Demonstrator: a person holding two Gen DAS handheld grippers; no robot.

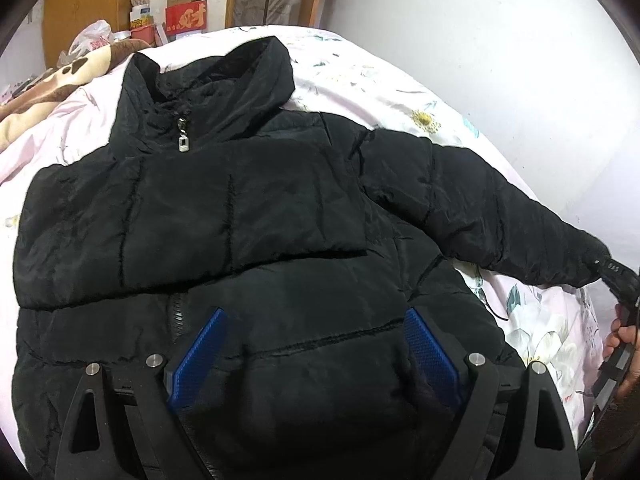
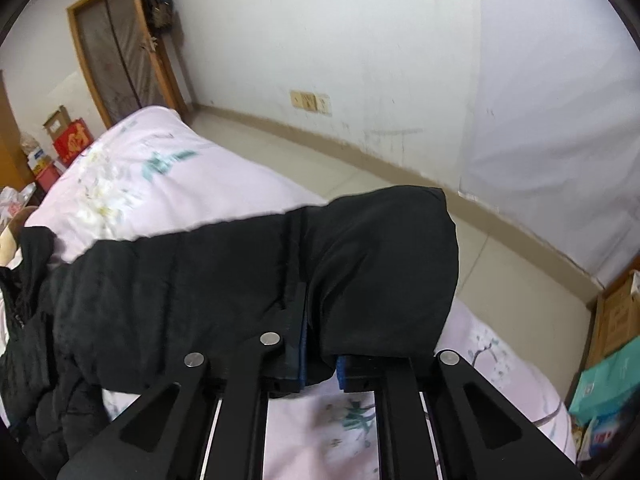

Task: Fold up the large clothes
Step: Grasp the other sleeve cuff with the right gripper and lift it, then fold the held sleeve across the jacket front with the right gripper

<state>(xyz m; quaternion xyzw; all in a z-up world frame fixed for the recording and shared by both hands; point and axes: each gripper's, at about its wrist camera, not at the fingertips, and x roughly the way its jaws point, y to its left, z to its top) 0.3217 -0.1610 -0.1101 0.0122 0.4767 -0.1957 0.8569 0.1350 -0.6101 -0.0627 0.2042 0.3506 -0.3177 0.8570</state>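
A black puffer jacket (image 1: pixel 248 208) lies front up on the bed, zipped, with its collar at the far end. One sleeve is folded across the chest. My left gripper (image 1: pixel 315 314) stands open over the jacket's lower front, its blue pads (image 1: pixel 200 356) on either side of a bulge of fabric. The other sleeve (image 1: pixel 500 220) stretches out to the right, where my right gripper (image 1: pixel 616 280) holds its cuff. In the right wrist view the right gripper (image 2: pixel 316 312) is shut on that sleeve (image 2: pixel 380 260), which is lifted off the bed and drapes over the fingers.
The bed has a pink flowered sheet (image 1: pixel 360 80). A brown and cream blanket (image 1: pixel 48 88) lies at its far left. Red boxes (image 1: pixel 186 18) and cartons stand behind the bed. A person's hand (image 1: pixel 618 340) grips the right tool. A tiled floor (image 2: pixel 320 160) and wall run along the bed's right side.
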